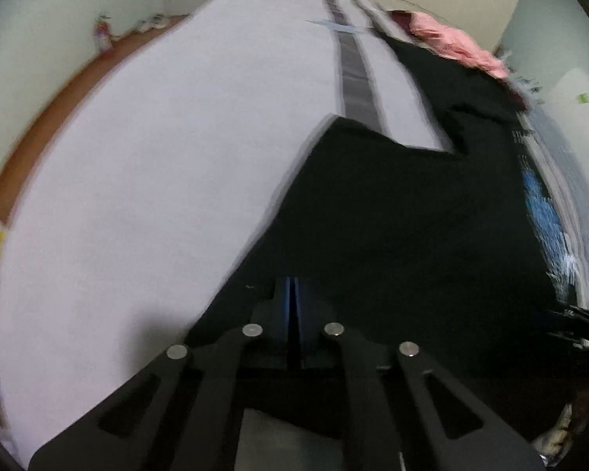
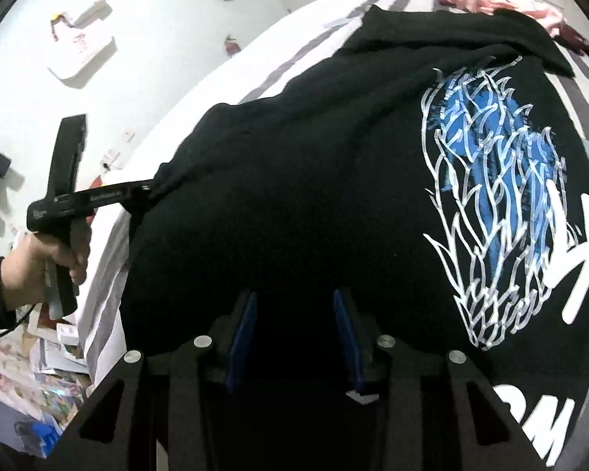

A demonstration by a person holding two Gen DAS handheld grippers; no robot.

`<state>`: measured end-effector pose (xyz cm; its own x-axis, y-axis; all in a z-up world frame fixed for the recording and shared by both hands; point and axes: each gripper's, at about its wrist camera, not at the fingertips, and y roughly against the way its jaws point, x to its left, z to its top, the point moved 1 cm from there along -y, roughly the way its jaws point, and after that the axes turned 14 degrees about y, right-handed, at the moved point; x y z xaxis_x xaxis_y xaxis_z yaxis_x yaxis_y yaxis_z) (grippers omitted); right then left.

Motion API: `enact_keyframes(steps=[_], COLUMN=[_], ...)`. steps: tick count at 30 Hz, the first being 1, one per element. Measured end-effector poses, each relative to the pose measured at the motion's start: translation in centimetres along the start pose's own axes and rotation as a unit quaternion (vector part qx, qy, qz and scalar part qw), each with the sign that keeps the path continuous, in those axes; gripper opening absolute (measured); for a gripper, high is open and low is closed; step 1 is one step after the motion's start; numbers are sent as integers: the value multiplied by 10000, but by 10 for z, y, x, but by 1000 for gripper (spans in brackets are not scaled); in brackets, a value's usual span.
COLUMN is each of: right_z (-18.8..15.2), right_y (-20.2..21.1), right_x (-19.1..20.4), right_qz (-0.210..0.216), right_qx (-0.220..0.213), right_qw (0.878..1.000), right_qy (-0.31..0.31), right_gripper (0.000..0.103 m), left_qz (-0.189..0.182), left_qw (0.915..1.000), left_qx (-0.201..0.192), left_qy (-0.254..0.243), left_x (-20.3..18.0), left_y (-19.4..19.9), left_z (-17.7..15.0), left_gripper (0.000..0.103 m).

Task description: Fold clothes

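Observation:
A black T-shirt [image 2: 314, 180] with a blue and white print [image 2: 502, 204] lies spread on the bed. In the right wrist view a hand [image 2: 39, 267] holds my left gripper [image 2: 153, 187] at the shirt's left edge, where the cloth bunches into its tip. The left wrist view shows that gripper [image 1: 292, 294] with its blue pads pressed together on the black T-shirt [image 1: 392, 216]. My right gripper [image 2: 298, 325] stands low over the shirt's near part. Its blue pads [image 2: 247, 329] are apart with their inner faces bare and only dark cloth beyond them.
The bed sheet [image 1: 157, 149] is white with grey stripes [image 1: 353, 66]. A pink garment [image 1: 451, 43] lies at the bed's far end. The floor to the left holds papers and boxes [image 2: 39, 373]. A brown floor strip [image 1: 59, 98] runs along the bed's left side.

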<state>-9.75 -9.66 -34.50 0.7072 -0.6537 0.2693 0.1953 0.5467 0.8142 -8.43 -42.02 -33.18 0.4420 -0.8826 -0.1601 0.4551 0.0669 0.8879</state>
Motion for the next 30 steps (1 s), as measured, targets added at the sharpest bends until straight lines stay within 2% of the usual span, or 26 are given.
enact_keyframes(steps=[1, 2, 3, 6, 8, 10, 12, 14, 15, 18, 22, 25, 30], right_z=[-1, -2, -3, 1, 7, 18, 31, 44, 50, 68, 81, 75, 63], right_y=[4, 8, 14, 34, 47, 57, 58, 58, 59, 67, 77, 85, 97], right_x=[-3, -5, -10, -29, -47, -71, -101, -131, -144, -189, -248, -288, -338], right_qz=[-59, -107, -163, -346, -517, -786, -1011, -1227, -1299, -1437, -1592, -1693, -1800], right_qx=[14, 18, 2, -174, -342, -501, -521, -517, -532, -631, -690, -715, -838], right_qw=[9999, 9997, 9993, 9964, 9937, 9908, 9884, 9858, 9845, 9826, 9803, 9758, 9658], right_qy=[-98, -196, -330, -751, -938, -984, -1008, -1027, -1055, -995, -947, -1187, -1666], right_gripper=[36, 36, 38, 38, 41, 46, 47, 47, 47, 47, 47, 47, 47], left_qz=[217, 239, 218, -59, -383, -730, -1031, -1304, -1408, -1768, -1960, -1916, -1733], left_qw=[9997, 9995, 9993, 9998, 9984, 9953, 9918, 9880, 9864, 9781, 9685, 9607, 9466], left_qx=[-62, -66, -59, -188, -294, -390, -432, -401, -381, -481, -466, -449, -466], left_qy=[118, 214, 303, -5, -300, -494, -611, -717, -761, -986, -1465, -1959, -2677], left_x=[8, 11, 13, -10, -61, -110, -157, -218, -232, -317, -400, -445, -479], left_y=[2, 4, 6, 18, 16, 8, -6, -26, -31, -47, -60, -68, -87], left_z=[11, 20, 29, 47, 57, 68, 80, 95, 95, 99, 97, 87, 67], left_gripper=[8, 8, 8, 10, 22, 44, 50, 50, 50, 50, 50, 50, 50])
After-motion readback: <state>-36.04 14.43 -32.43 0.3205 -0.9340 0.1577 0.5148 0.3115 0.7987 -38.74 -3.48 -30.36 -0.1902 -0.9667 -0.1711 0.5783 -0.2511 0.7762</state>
